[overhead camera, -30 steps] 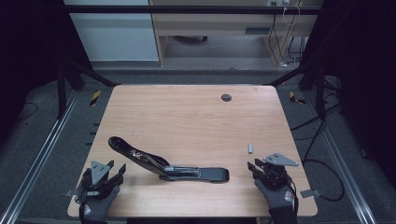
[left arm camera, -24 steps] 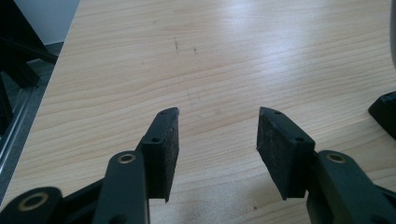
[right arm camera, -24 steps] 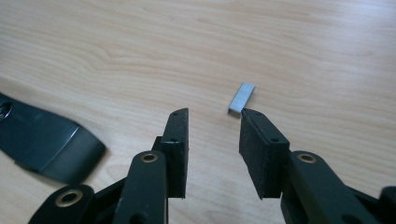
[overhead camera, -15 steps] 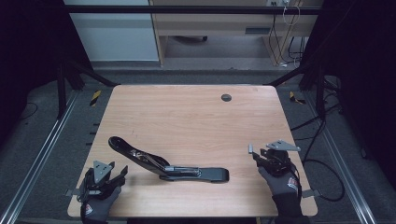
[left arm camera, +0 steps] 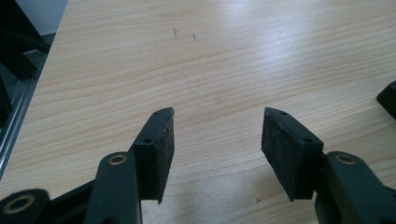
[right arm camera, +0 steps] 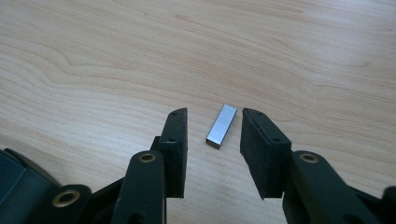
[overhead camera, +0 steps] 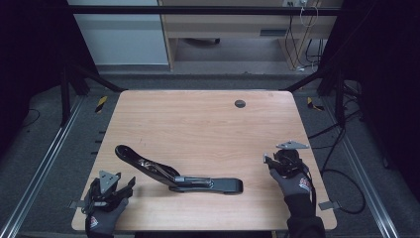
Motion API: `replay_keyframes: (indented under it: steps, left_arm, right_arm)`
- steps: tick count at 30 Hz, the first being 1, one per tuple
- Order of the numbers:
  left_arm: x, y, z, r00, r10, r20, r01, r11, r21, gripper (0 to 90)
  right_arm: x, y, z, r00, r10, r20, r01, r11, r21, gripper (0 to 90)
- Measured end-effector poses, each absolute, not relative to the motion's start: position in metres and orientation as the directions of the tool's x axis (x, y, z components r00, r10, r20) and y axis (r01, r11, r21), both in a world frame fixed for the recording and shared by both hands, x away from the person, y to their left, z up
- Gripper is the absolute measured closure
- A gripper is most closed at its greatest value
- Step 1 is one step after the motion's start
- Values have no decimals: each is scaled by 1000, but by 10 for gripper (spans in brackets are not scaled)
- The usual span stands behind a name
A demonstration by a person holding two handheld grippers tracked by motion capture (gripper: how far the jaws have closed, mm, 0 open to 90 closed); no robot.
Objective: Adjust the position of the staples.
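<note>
While it lies flat on the table, a small grey metal block is seen between the two black jaws of the right gripper in the right gripper view; it is touched by neither pad, a strip of bare wood being visible on each side of it. The block is set at a slant to the jaws, its far end lying nearer the pad on the right of that view. The right gripper's jaws are held apart and nothing is clamped by them. In the high view the right gripper is found near the table's right edge, carried by a gloved hand, with its grey three-cornered plate uppermost.

Farther out, toward the middle of the near half of the table, a long black stapler is laid opened out, one arm angled up and to the left, the other stretched to the right, with a metal channel showing along it. At the near left corner the left gripper is held by the other gloved hand. Its jaws have just been opening and are spread wide, only bare wood being seen between them in the left gripper view. A small dark round hole is set in the table near its far edge.
</note>
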State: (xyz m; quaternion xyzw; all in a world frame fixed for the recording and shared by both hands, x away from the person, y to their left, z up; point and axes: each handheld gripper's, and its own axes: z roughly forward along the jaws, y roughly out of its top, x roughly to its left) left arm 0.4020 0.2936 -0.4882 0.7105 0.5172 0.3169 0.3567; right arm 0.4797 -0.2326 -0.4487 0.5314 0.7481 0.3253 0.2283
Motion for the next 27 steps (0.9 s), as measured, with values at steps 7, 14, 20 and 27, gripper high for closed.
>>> replay_keyframes:
  steps: [7, 14, 20, 27]
  left_arm:
    - [404, 296, -490, 266, 961, 79, 518, -212, 829, 434]
    - [404, 295, -491, 269, 960, 80, 519, -214, 827, 432]
    - [404, 294, -491, 277, 957, 85, 520, -223, 825, 429]
    - [404, 293, -491, 277, 957, 85, 518, -224, 825, 428]
  right_arm:
    - [493, -228, -450, -319, 948, -4, 661, 226, 716, 648]
    - [505, -221, -454, -309, 951, -22, 685, 239, 689, 669]
    - [517, -217, -457, -284, 958, -41, 716, 241, 655, 674]
    - [527, -217, -468, -246, 968, -38, 756, 217, 617, 677]
